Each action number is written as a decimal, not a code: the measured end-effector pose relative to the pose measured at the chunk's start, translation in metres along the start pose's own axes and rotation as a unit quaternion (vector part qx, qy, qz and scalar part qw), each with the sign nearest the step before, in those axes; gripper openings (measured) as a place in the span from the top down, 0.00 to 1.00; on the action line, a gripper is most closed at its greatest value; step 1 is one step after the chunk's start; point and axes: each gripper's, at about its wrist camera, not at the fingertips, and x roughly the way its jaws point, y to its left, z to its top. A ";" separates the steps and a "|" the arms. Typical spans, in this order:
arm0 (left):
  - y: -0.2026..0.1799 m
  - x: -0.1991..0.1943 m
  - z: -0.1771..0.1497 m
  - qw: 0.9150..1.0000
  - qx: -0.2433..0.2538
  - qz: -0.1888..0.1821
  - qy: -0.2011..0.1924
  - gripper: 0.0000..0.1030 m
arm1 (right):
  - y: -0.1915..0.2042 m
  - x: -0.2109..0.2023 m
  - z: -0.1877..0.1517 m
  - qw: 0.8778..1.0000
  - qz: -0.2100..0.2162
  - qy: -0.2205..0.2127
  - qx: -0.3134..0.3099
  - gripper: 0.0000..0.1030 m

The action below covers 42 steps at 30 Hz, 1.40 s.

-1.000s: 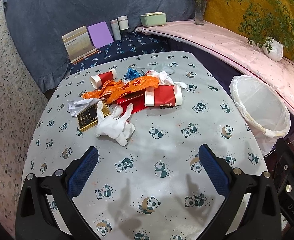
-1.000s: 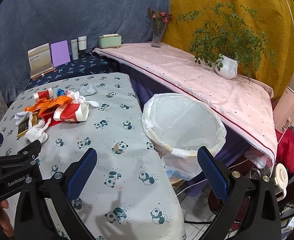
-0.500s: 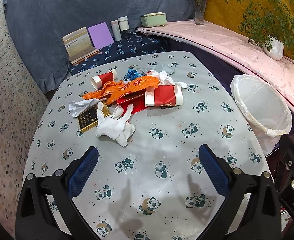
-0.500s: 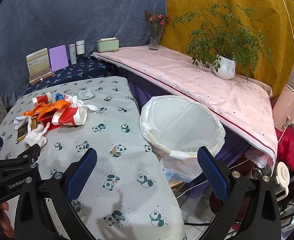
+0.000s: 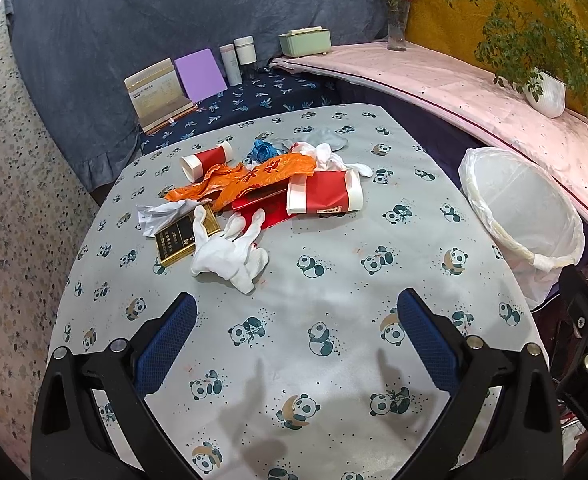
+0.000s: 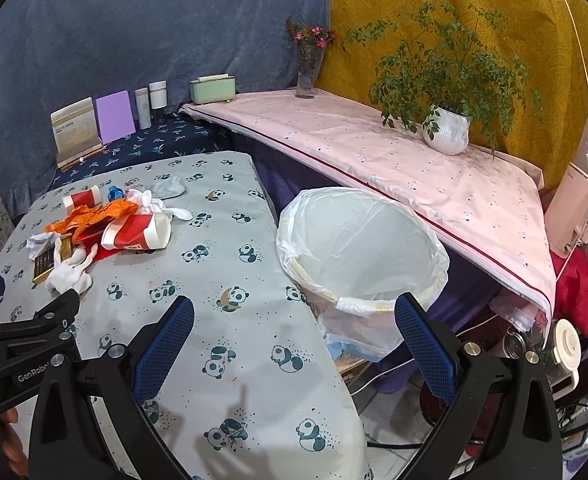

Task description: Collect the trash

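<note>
Trash lies heaped toward the far-left part of the panda-print table, untouched over the past second; only the cameras have drifted slightly. Near the front edge, left gripper and right gripper hover with jaws wide and empty. Beyond the table's right edge stands the lined bin. Collection seemingly has yet to begin.

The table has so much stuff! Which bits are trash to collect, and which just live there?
Trash job: big red cup, small red cup, orange wrapper, white gloves, crumpled paper, gold box, bin.

Just there: potted plant, flower vase, green box, purple card.
</note>
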 end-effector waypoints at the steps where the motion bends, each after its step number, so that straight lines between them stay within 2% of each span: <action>1: 0.000 0.000 0.000 1.000 0.000 0.000 0.000 0.07 | 0.000 0.000 0.000 1.000 0.000 0.000 0.000 0.07; 21: -0.002 -0.004 0.000 1.000 0.004 0.002 -0.008 0.07 | -0.003 0.000 0.001 1.000 0.000 0.002 0.007 0.07; 32: 0.001 -0.004 0.001 1.000 0.000 -0.006 -0.019 0.07 | 0.002 0.001 0.002 1.000 -0.026 -0.006 -0.005 0.07; 42: 0.005 -0.004 -0.002 1.000 -0.001 -0.007 -0.026 0.07 | 0.006 0.002 0.003 1.000 -0.019 -0.002 -0.007 0.07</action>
